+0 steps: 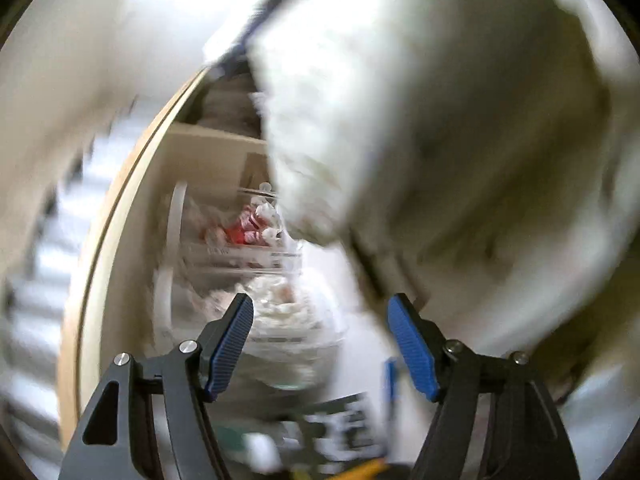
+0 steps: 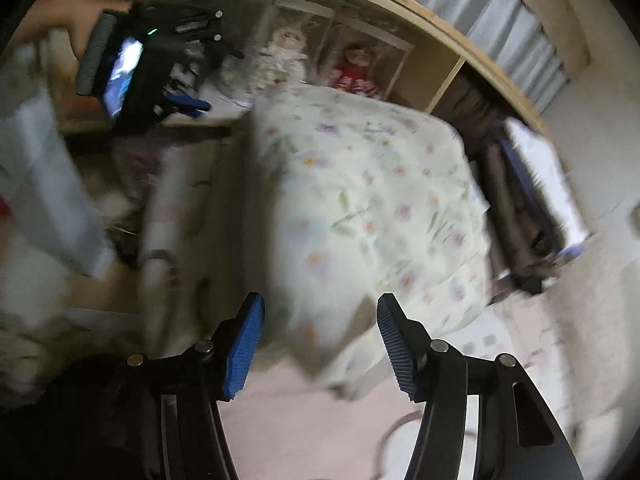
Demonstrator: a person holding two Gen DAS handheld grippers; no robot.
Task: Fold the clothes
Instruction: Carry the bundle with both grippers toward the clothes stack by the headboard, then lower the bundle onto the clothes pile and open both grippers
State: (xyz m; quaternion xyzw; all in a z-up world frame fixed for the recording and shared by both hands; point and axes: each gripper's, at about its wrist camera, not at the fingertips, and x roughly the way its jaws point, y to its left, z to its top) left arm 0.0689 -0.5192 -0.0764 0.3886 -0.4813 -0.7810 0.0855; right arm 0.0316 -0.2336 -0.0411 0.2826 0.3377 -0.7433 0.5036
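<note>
A wooden shelf unit [image 2: 416, 12] holding dolls is filling the background beyond the right gripper [image 2: 320, 340], whose jaws are standing apart and gripping nothing. The floral garment [image 2: 372, 200] is lying just ahead of its fingertips, one corner reaching between them. The left gripper [image 1: 320, 344] is likewise gaping empty, with white cloth [image 1: 420, 120] looming above and to its right. Everything is blurring; a grab now is likely catching a stray layer or missing the edge. Clutter is crowding the left.
</note>
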